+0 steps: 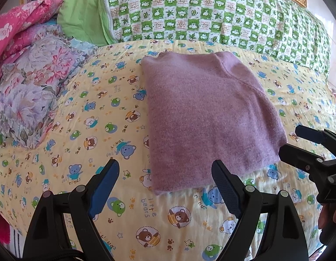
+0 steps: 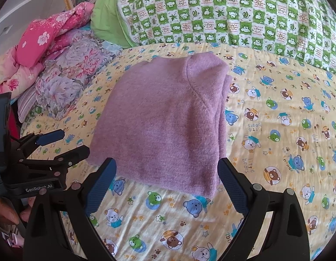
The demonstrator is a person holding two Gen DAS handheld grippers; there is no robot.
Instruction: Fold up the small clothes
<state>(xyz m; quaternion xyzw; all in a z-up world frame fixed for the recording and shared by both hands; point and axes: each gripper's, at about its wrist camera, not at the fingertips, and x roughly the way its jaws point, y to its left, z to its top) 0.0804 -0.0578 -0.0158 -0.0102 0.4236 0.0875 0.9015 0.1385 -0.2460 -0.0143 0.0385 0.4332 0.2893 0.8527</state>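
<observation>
Blue-padded fingers [image 1: 103, 187] of the left gripper [image 1: 165, 188] spread wide and empty above a bear-print bedsheet [image 1: 85, 113], its near end just short of the purple sweater [image 1: 202, 113]. On the right-wrist view, the right gripper [image 2: 166, 187] likewise hangs released, holding nothing, with the sweater's near hem showing between its fingers. Each gripper appears at the edge of the other's view, side by side and apart.

The sweater lies mid-bed, already folded into a compact rectangle, a sleeve seam curving across its top layer and stacked edges showing along its right side. Beyond it sit a green checked quilt [image 1: 211, 10] and, to the left, a pile of floral bedding [image 1: 32, 82].

By its look the knit is soft, light and limp, fuzzy enough to grip well but apt to sag and slide apart if lifted by one layer. A sound hold would likely pinch all layers together at the two near corners, one gripper each. Whether a further fold is intended cannot be told.
</observation>
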